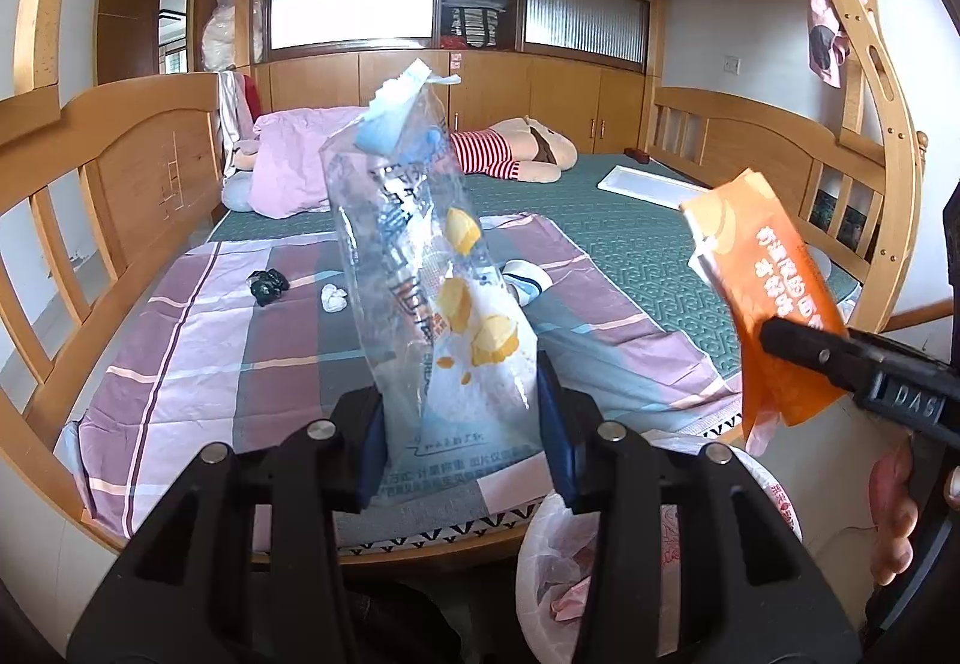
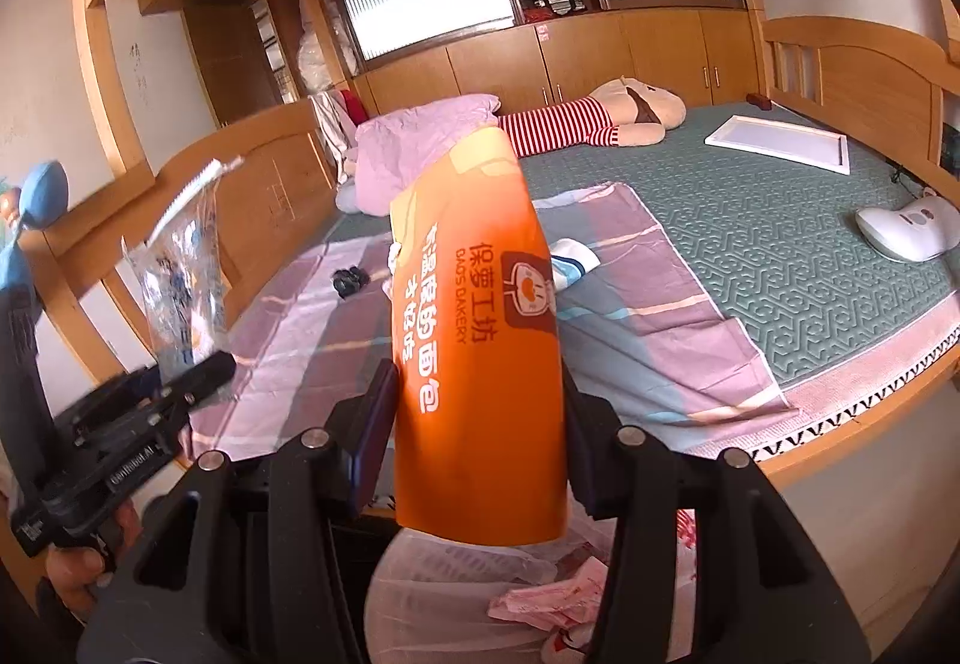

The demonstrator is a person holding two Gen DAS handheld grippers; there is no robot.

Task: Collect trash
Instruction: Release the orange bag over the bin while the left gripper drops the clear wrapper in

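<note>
The left gripper (image 1: 462, 460) clamps a crinkled clear plastic snack bag (image 1: 429, 268) printed blue and yellow; the right gripper (image 2: 480, 448) pinches a glossy orange bakery wrapper (image 2: 480, 340). Both wrappers stand upright above the white-lined trash bin (image 2: 432, 598).

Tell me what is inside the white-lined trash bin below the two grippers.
The trash bin holds crumpled pink-and-white wrappers on its white liner. The orange bakery bag and the gripper bodies cover the rest of the opening, so anything else inside cannot be seen.

Two snack wrappers: clear wrapper (image 1: 420, 268), orange wrapper (image 2: 480, 352); two scraps: black scrap (image 1: 267, 285), white scrap (image 1: 333, 297); one plush toy (image 1: 516, 154)
</note>
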